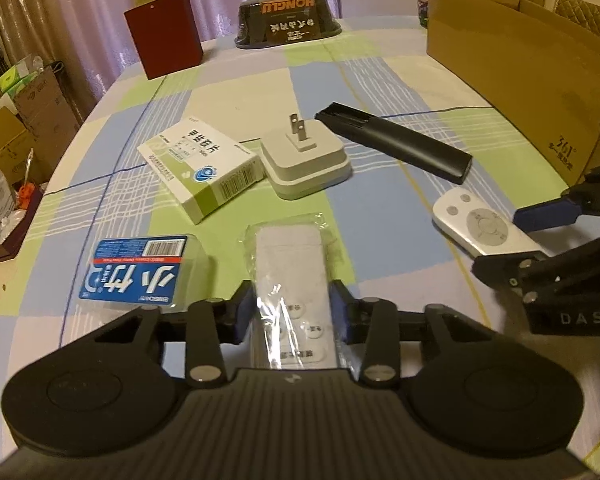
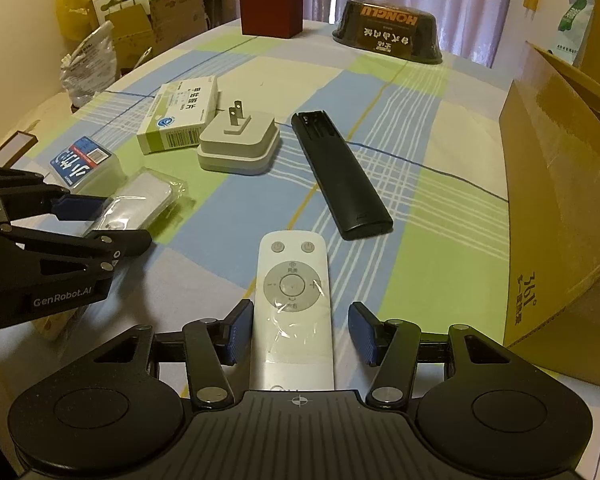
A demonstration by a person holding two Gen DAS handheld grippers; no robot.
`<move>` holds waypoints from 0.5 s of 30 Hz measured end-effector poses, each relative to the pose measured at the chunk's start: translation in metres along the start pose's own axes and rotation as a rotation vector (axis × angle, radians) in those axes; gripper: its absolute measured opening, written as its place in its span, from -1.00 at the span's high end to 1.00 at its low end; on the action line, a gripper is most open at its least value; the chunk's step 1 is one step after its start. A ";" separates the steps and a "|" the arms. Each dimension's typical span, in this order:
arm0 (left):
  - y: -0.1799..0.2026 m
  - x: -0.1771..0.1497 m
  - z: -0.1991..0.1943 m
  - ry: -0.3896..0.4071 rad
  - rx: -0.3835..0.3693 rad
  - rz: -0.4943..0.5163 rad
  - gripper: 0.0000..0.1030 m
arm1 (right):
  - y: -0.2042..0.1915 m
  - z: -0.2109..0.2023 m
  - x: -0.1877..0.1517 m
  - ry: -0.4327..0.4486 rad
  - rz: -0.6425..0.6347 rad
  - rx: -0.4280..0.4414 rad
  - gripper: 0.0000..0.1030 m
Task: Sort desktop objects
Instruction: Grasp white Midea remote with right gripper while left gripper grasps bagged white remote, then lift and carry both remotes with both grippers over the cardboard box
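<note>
A white remote in clear plastic wrap (image 1: 288, 276) lies on the checked tablecloth. My left gripper (image 1: 293, 314) is shut on it, with a blue pad pressed against each long side. From the right wrist view, that gripper (image 2: 116, 220) sits at the left over the wrapped remote (image 2: 144, 196). A second white remote with a round dial (image 2: 292, 304) lies between the fingers of my right gripper (image 2: 302, 332), which is open. Its left pad is near the remote and its right pad stands clear of it. The left wrist view shows the right gripper (image 1: 528, 240) over this dial remote (image 1: 480, 226).
On the tablecloth (image 2: 440, 120) lie a black remote (image 2: 340, 176), a white plug adapter (image 2: 240, 144), a green-white medicine box (image 2: 180, 116) and a blue floss pack (image 2: 82, 160). An open cardboard box (image 2: 560, 200) stands at the right. A red box (image 2: 270, 2) and a dark upturned tub (image 2: 388, 30) stand at the far edge.
</note>
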State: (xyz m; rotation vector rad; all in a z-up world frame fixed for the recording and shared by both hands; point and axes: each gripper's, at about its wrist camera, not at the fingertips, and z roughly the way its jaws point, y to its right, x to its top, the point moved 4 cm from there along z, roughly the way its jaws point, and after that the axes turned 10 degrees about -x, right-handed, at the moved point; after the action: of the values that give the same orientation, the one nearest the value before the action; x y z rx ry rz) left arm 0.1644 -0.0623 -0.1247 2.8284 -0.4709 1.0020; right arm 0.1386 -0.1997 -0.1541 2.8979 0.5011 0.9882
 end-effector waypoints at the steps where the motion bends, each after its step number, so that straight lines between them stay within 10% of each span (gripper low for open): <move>1: 0.001 0.000 0.000 -0.001 -0.002 0.004 0.34 | 0.001 0.000 0.000 -0.001 0.002 0.000 -0.05; 13: 0.002 -0.004 -0.001 0.017 -0.008 0.041 0.34 | -0.003 0.000 0.003 -0.002 -0.009 0.015 -0.04; 15: 0.001 -0.004 -0.001 0.017 -0.015 0.029 0.34 | -0.004 0.000 0.003 -0.004 -0.007 0.014 0.22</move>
State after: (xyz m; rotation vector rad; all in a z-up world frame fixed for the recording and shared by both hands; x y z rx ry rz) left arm 0.1606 -0.0619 -0.1266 2.8054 -0.5163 1.0220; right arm 0.1399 -0.1950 -0.1529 2.9075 0.5197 0.9818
